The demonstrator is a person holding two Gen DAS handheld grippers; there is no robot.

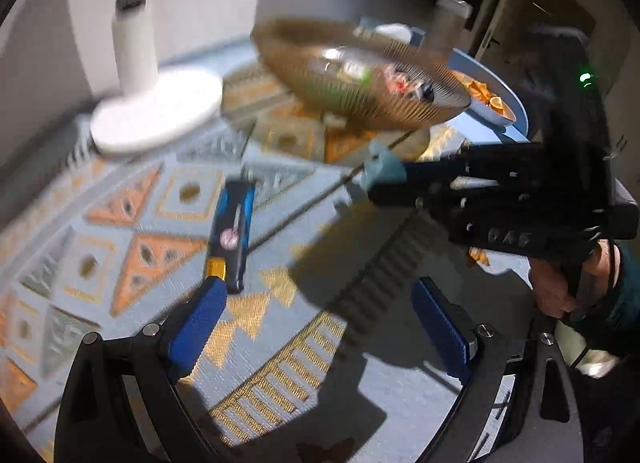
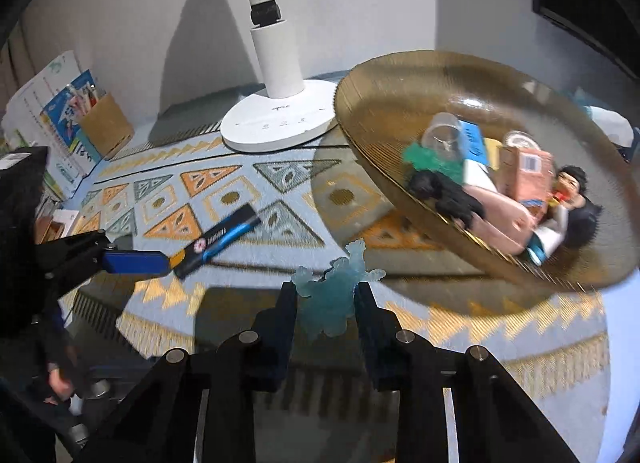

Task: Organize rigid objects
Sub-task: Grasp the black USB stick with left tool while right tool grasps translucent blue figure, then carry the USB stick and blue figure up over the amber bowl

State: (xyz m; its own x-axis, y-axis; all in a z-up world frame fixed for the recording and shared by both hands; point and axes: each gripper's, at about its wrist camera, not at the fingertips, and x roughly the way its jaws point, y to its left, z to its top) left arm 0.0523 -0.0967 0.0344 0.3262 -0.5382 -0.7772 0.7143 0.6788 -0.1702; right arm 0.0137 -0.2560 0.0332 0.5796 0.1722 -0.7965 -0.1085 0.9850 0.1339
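Right gripper (image 2: pixel 325 295) clamping translucent figure (image 2: pixel 334 287), bowl (image 2: pixel 384 103) contents sharp only here

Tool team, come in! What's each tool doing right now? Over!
Right tool shut on blue figure, near amber bowl. Left tool open, by blue-black tube on rug. Nothing blocking.

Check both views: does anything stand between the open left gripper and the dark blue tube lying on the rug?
Nothing visible does. The left gripper is open, and its left finger already reaches the near end of the blue tube; only bare rug lies around it. The right gripper holds the translucent figure.
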